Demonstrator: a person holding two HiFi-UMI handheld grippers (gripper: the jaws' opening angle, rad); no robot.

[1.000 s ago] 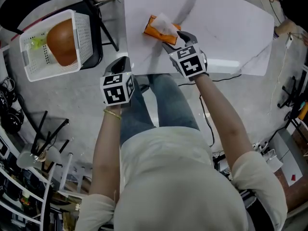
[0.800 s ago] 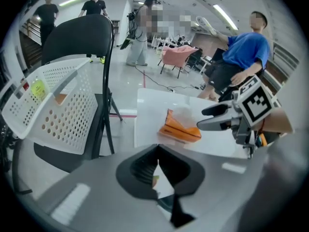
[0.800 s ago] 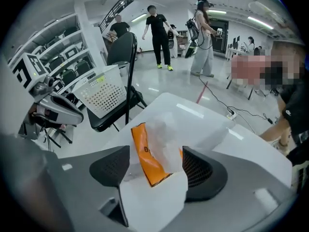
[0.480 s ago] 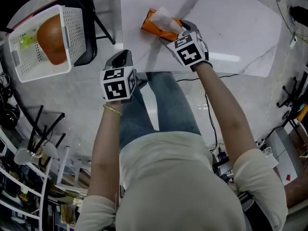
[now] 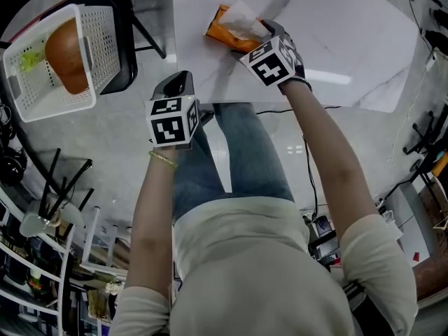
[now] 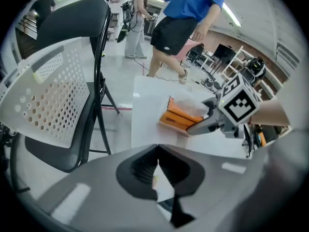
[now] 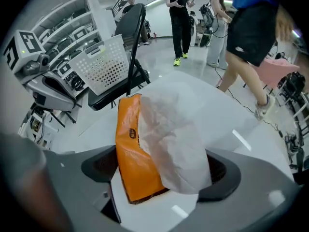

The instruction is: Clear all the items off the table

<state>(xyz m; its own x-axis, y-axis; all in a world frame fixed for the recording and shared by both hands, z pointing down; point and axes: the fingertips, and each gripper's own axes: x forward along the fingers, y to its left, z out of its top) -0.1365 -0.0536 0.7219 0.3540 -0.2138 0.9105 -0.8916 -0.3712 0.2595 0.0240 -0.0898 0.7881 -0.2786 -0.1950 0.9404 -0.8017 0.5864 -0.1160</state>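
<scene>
An orange tissue pack (image 5: 225, 32) with a white tissue sticking out lies on the white table (image 5: 350, 40) near its left edge. My right gripper (image 5: 261, 35) points down over the pack. Its jaws have just been opening and stand wide on either side of the pack (image 7: 133, 163), with the tissue (image 7: 174, 134) between them and the pads not pressing. My left gripper (image 5: 175, 84) hangs off the table's near-left corner, over the floor. It is shut and holds nothing (image 6: 157, 174).
A white perforated basket (image 5: 98, 30) holding a brown round thing (image 5: 64, 53) and something green rests on a black chair (image 5: 129, 44) left of the table. People (image 6: 186, 18) walk beyond the table. Racks and cables line the floor's edges.
My right gripper has come down around the tissue pack, its jaws now either side of it. My left gripper has sunk a little beside the table corner.
</scene>
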